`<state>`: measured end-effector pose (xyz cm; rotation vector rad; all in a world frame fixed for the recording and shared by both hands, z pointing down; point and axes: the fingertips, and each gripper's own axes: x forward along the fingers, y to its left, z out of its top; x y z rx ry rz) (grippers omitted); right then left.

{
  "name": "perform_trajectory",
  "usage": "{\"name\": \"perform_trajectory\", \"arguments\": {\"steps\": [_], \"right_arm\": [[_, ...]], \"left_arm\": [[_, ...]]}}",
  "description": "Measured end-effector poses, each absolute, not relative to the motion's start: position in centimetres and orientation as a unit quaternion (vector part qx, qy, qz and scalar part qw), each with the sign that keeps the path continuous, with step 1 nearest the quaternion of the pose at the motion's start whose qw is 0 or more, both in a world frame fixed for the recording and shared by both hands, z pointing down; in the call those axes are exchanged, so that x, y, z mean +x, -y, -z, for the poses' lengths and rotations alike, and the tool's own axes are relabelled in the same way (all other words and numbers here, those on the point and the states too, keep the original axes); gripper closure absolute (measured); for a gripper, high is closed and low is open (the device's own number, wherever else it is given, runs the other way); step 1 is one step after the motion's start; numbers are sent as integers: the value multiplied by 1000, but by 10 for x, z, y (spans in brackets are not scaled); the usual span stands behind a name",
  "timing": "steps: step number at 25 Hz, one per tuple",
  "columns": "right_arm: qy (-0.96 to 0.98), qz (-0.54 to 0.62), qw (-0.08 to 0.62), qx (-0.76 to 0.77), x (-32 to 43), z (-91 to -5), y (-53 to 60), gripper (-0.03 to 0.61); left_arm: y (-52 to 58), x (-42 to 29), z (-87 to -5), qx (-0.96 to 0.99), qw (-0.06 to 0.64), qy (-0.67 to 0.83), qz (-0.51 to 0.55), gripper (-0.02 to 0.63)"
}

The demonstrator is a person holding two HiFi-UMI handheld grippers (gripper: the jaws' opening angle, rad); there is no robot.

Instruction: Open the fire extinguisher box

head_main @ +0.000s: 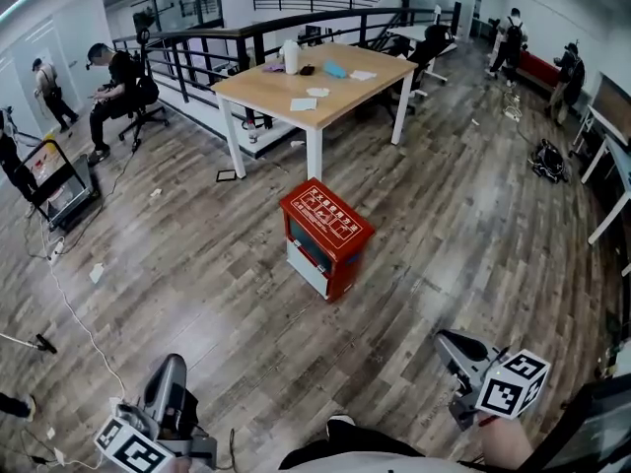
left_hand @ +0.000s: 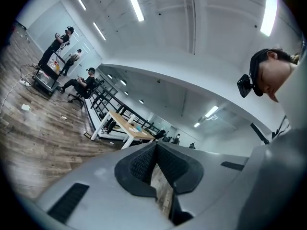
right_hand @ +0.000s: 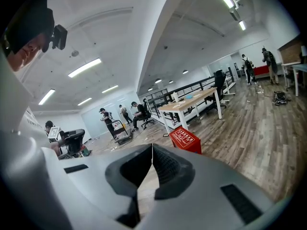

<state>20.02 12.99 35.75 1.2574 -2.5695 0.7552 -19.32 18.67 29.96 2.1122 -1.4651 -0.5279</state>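
Note:
A red fire extinguisher box [head_main: 326, 237] stands on the wooden floor in the middle of the head view, lid closed, white front panel facing left. It shows again, small, in the right gripper view as a red box [right_hand: 185, 140] ahead and to the right of the jaws. My left gripper [head_main: 166, 382] is at the bottom left, far short of the box, its jaws shut and empty [left_hand: 156, 145]. My right gripper [head_main: 449, 346] is at the bottom right, also well short of the box, jaws shut with nothing between them [right_hand: 152, 147].
A wooden table [head_main: 315, 77] with a bottle and papers stands beyond the box. Black railings [head_main: 197, 47] run behind it. Several people stand or sit around the room. A cable [head_main: 74, 313] trails over the floor at left. My shoe [head_main: 340, 422] shows at the bottom.

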Motion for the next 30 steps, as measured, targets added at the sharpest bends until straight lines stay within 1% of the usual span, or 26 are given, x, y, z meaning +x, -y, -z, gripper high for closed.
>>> {"name": "perform_trajectory", "arguments": {"steps": [6, 13, 18, 22, 26, 30], "right_arm": [[865, -263, 89, 417, 219, -367, -86, 568], [875, -260, 84, 399, 214, -375, -43, 568], [874, -270, 81, 396, 200, -382, -14, 568], [868, -279, 72, 404, 186, -389, 16, 568], [859, -287, 60, 420, 171, -389, 46, 568], [852, -292, 53, 431, 152, -390, 73, 568]], "left_arm": [[-141, -167, -302, 781, 255, 535, 197, 607], [-102, -142, -300, 786, 259, 518, 216, 607], [-68, -128, -293, 811, 242, 503, 176, 607], [-30, -131, -298, 831, 224, 493, 126, 607], [16, -146, -298, 839, 244, 469, 131, 607], [54, -166, -297, 844, 249, 458, 129, 607]]}}
